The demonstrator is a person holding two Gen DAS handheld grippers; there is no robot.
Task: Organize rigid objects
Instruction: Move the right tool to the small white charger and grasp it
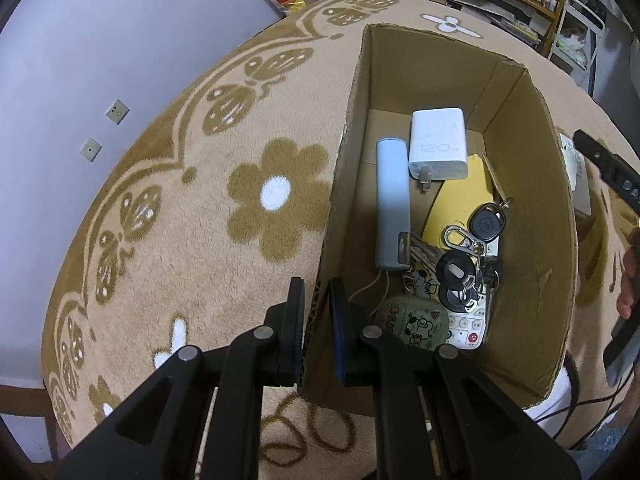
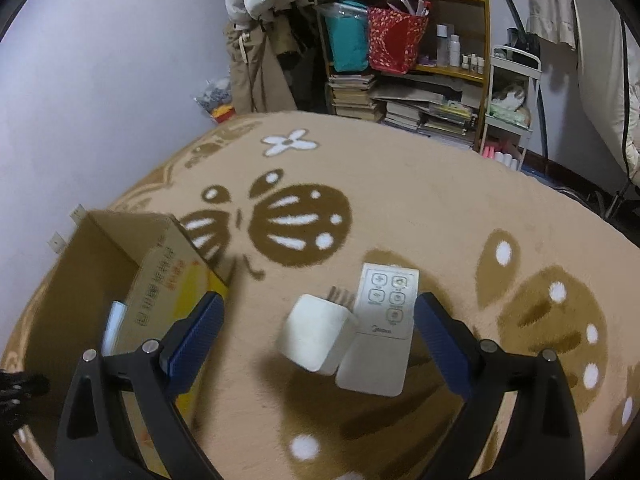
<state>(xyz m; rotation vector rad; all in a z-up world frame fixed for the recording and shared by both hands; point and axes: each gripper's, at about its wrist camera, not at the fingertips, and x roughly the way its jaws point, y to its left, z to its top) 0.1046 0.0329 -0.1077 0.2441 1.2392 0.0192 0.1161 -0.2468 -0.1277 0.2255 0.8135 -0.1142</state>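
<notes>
My left gripper (image 1: 317, 322) is shut on the near left wall of an open cardboard box (image 1: 532, 184). Inside lie a white 120W charger (image 1: 438, 144), a pale blue cylinder (image 1: 392, 204), a yellow disc (image 1: 460, 208), a bunch of keys with black fobs (image 1: 468, 256), a cartoon-print pouch (image 1: 412, 322) and a white remote (image 1: 474, 326). My right gripper (image 2: 320, 334) is open, its fingers on either side of a white plug adapter (image 2: 316, 334) and a white Midea remote (image 2: 384, 328) lying side by side on the blanket. The box (image 2: 96, 264) is at its left.
A tan plush blanket with brown flowers and butterflies (image 2: 400, 208) covers the surface. A wooden shelf with books, bags and bottles (image 2: 420, 80) stands behind. A lilac wall (image 1: 100, 60) runs along the left. The person's hand and right gripper show at the right edge (image 1: 624, 280).
</notes>
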